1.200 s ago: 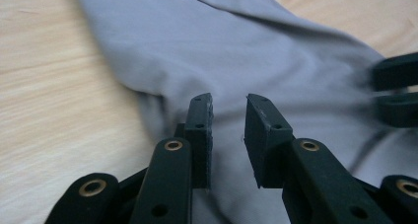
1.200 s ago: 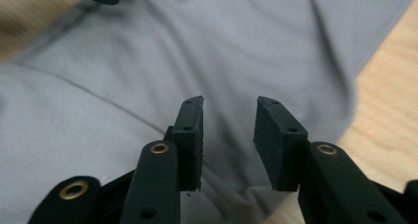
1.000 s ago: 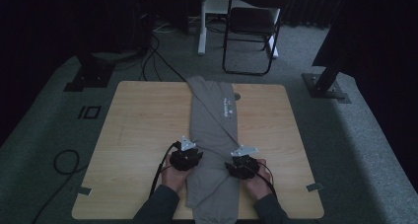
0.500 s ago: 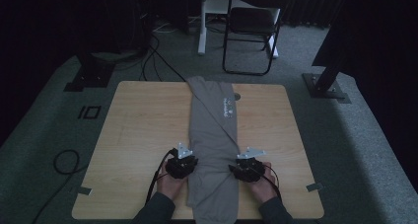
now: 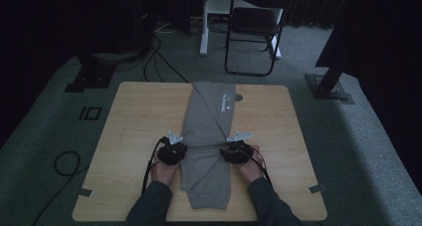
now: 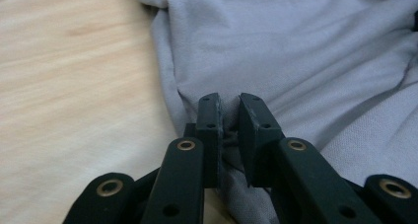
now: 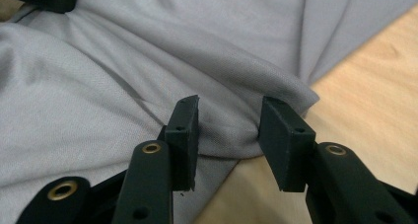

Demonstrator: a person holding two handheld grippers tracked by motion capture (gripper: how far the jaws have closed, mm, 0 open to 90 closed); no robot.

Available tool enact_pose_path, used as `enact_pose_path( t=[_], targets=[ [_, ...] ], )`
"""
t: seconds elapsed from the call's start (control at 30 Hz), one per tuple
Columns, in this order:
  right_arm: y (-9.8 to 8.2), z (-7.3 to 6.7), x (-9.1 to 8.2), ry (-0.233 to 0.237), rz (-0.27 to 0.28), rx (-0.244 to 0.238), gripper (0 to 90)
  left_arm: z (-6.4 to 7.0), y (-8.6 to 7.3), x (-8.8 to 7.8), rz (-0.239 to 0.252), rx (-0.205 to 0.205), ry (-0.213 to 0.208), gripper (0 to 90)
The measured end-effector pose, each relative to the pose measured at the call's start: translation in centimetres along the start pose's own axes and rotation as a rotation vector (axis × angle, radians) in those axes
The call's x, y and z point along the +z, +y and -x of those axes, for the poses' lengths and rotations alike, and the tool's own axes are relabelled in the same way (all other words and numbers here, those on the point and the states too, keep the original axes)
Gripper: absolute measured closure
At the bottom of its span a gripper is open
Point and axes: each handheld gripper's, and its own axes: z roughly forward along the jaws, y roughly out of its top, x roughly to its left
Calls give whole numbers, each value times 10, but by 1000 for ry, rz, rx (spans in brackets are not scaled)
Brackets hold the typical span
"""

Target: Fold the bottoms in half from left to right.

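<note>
The grey garment (image 5: 209,136) lies as a long strip down the middle of the surface (image 5: 129,136), its sides already folded in so the logo faces up near the far end. We judge the lengthwise folding done; the crosswise fold, bringing one end over the other, is still ahead. About midway along the strip we have it by both edges. The left hand-held gripper (image 6: 229,128) has just been closing, and its jaws now pinch a bunched bit of the left edge. The right hand-held gripper (image 7: 226,130) straddles the right edge with fabric between its jaws, which stand apart, so that side looks not yet clamped.
</note>
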Motion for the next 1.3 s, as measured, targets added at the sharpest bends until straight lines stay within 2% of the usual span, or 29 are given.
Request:
enact_pose_path(
  t=[0.1, 0.2, 0.3, 0.47, 0.57, 0.67, 0.7, 0.73, 0.83, 0.93, 1.1, 1.2, 1.27, 1.3],
  targets=[
    [11, 0, 10, 4, 0, -3, 594, -8, 2, 2, 3, -27, 5, 800],
    [14, 0, 13, 7, -9, 2, 591, -10, -1, -1, 4, -48, -24, 786],
    [11, -2, 8, 12, -20, -2, 585, -6, -7, -9, 4, -50, -64, 759],
    [1, -2, -2, 21, -26, -12, 569, -3, -21, -24, 20, -49, -94, 758],
    [-3, -1, -6, 27, -25, -14, 566, -4, -27, -33, 30, -78, -131, 765],
    [-5, -1, -8, 29, -25, -14, 565, -1, -29, -38, 28, -75, -172, 766],
    [-5, -1, -8, 29, -25, -14, 565, -1, -29, -38, 28, -75, -172, 767],
    [-5, -1, -8, 28, -26, -14, 565, 3, -29, -39, 28, -79, -200, 767],
    [-4, -3, -9, 16, -35, -21, 552, 10, -32, -38, 17, -67, -224, 764],
    [-4, -7, -11, -2, -36, -41, 548, 11, -35, -43, 34, -98, -251, 751],
    [-5, -7, -10, 14, -35, -27, 543, 12, -39, -47, 35, -105, -258, 654],
    [-6, -7, -10, 17, -33, -26, 541, 13, -39, -46, 28, -103, -259, 626],
    [-6, -6, -10, 19, -30, -24, 540, 15, -38, -45, 17, -93, -247, 697],
    [-6, -5, -10, 24, -28, -21, 537, 15, -38, -45, 12, -94, -250, 794]
  ],
)
